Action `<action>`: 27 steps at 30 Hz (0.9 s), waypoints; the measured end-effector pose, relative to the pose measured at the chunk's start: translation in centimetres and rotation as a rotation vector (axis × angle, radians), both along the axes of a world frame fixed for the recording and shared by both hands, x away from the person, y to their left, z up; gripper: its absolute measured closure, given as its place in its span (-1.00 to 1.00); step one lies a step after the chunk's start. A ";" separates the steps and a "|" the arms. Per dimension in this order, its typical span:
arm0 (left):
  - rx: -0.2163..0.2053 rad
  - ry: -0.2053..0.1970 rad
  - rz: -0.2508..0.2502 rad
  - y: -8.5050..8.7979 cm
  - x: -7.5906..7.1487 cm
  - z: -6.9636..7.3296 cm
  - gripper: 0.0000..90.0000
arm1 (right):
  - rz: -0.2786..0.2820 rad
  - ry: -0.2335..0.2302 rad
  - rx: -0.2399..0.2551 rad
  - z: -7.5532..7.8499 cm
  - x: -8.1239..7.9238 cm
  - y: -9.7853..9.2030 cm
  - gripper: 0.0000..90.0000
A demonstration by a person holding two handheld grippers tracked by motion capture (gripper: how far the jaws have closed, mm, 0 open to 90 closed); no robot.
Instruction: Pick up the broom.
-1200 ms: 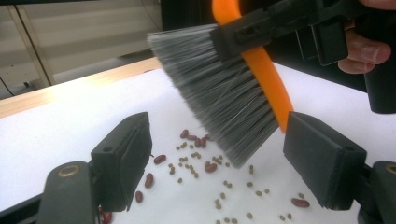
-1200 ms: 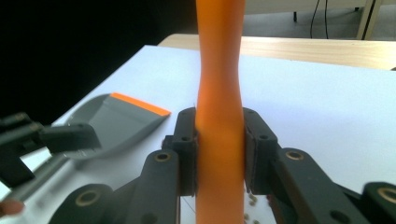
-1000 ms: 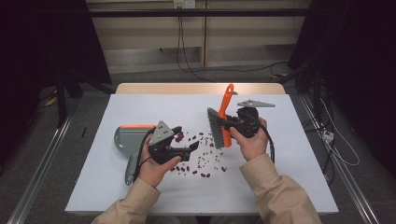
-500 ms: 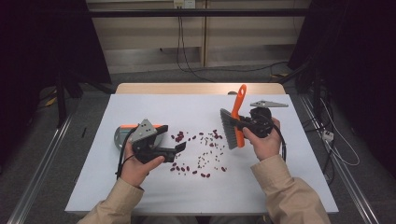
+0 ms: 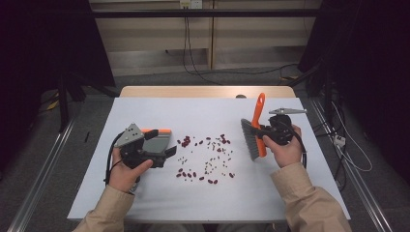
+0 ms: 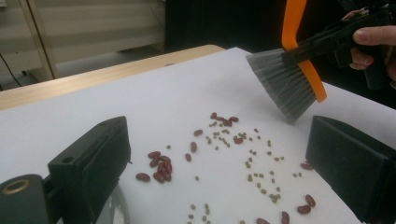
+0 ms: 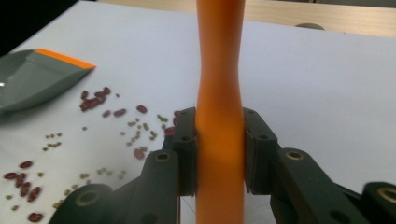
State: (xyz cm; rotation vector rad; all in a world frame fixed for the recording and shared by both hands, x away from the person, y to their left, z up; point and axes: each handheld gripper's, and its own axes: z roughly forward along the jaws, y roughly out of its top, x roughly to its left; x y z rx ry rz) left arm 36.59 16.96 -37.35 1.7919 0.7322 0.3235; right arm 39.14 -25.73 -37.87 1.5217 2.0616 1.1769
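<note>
- Since the earlier frames both our hands have moved apart: the left gripper (image 5: 167, 152) went toward the left side of the table (image 5: 145, 203), and the right gripper (image 5: 262, 129) carried the brush (image 5: 255, 130) to the right, away from the beans (image 5: 205, 157).
- Our left gripper has just been opening its jaws; they stand wide now, and nothing is between them. It hovers beside the grey dustpan (image 5: 155, 142), which lies on the table with its orange edge toward the beans.
- Our right gripper is closed tight on the orange handle (image 7: 219, 135) of the brush.
- We hold the brush above the right part of the table, right of the scattered beans. Its long axis runs almost upright in the high view, a little tilted; the handle end points away from us, and the grey bristles (image 6: 286, 84) point left and down toward the beans.
- We think a fast sweep could throw the small beans over the table edge.
- Also the dustpan is held by nobody, so the brush may push it away.
</note>
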 end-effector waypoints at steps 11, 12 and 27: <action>0.012 0.020 0.033 1.6 0.3 -1.0 -0.86 | -0.018 0.017 -0.054 -1.6 1.9 0.6 0.57; 0.015 0.022 0.036 1.6 0.3 -1.1 -0.86 | -0.018 0.018 -0.057 -1.8 2.2 0.8 0.57; 0.012 0.041 0.061 2.8 0.3 -1.8 -0.86 | -0.010 0.039 -0.142 -3.6 3.5 2.2 0.45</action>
